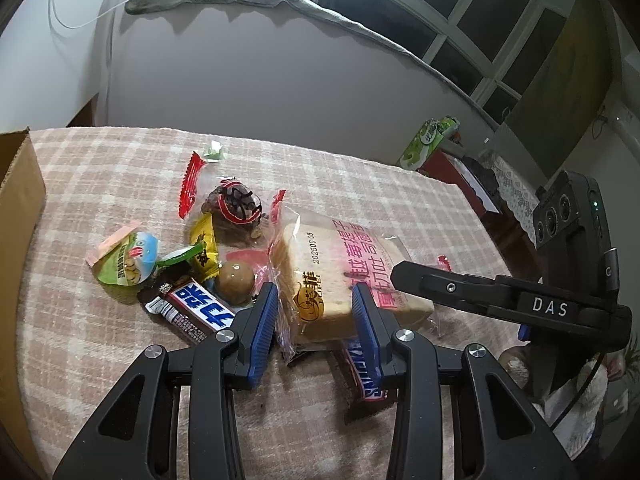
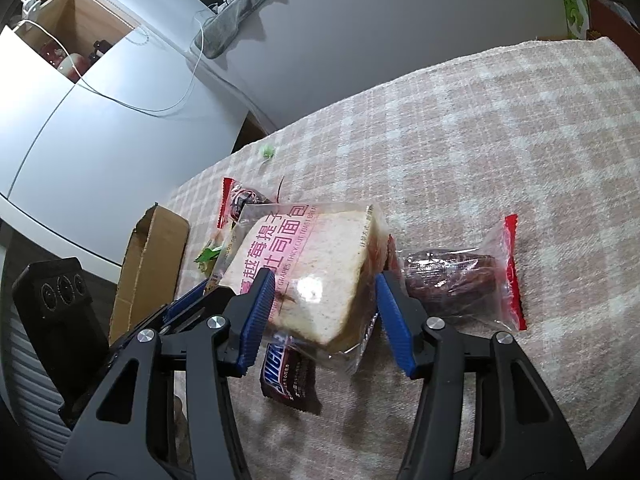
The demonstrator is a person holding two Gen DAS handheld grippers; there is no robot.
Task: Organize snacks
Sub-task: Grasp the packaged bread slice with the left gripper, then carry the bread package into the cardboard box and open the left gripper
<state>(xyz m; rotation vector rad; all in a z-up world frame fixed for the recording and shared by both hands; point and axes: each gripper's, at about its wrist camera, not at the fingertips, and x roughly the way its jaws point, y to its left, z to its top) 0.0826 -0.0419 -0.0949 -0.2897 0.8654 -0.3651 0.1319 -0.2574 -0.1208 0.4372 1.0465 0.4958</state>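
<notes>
A toast bread package [image 1: 336, 280] [image 2: 308, 272] with pink lettering lies on the checked cloth, partly on top of a Snickers bar [image 1: 366, 380] [image 2: 284, 376]. My left gripper [image 1: 316, 320] has its blue pads pressed on the package's near end; it also shows at the package's left side [image 2: 188, 300] in the right wrist view. My right gripper [image 2: 324, 312] straddles the other end. Its left pad touches the wrapper, while a thin gap shows between the slice and the right pad. One of its black fingers [image 1: 404, 274] reaches the package's right side.
A cardboard box [image 1: 16, 208] [image 2: 152, 264] stands at the table's left. Left of the bread lie a second Snickers bar [image 1: 200, 308], a round brown sweet [image 1: 236, 280], a yellow candy [image 1: 204, 244], a green nut pack [image 1: 128, 260] and a chocolate cake [image 1: 236, 208]. Another wrapped dark cake [image 2: 452, 284] lies to the right.
</notes>
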